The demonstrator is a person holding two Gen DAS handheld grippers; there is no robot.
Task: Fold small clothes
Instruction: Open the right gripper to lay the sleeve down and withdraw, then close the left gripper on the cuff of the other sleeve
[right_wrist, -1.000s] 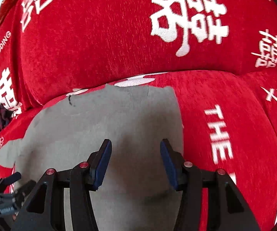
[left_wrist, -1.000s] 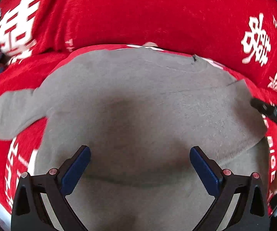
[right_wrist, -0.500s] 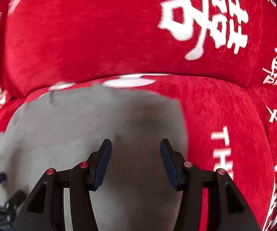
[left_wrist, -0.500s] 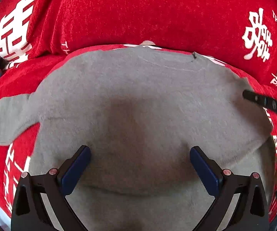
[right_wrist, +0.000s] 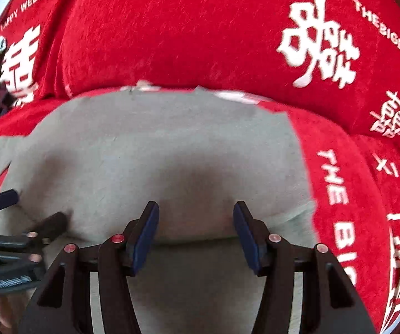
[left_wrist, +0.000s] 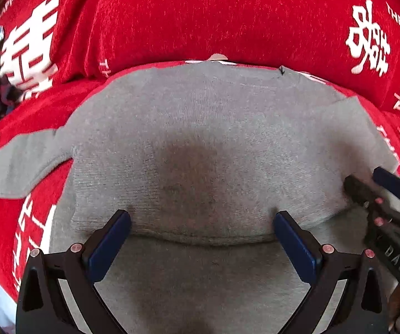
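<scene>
A: From the left wrist, the soft grey knit garment (left_wrist: 200, 144) lies flat on the red printed sofa cover (left_wrist: 227, 14); the left gripper (left_wrist: 202, 236) stands apart over its folded near edge.

B: From the right wrist, the right gripper (right_wrist: 195, 233) is opening, nothing clamped. The limp cloth is best pinched at that edge; the cover alongside offers room.

Bright, even light here; a soft dark shadow pools mid-way on the grey garment (left_wrist: 200, 144). Left view sharp, right view smeared by motion blur. Fisheye bends edges, corners black.
</scene>
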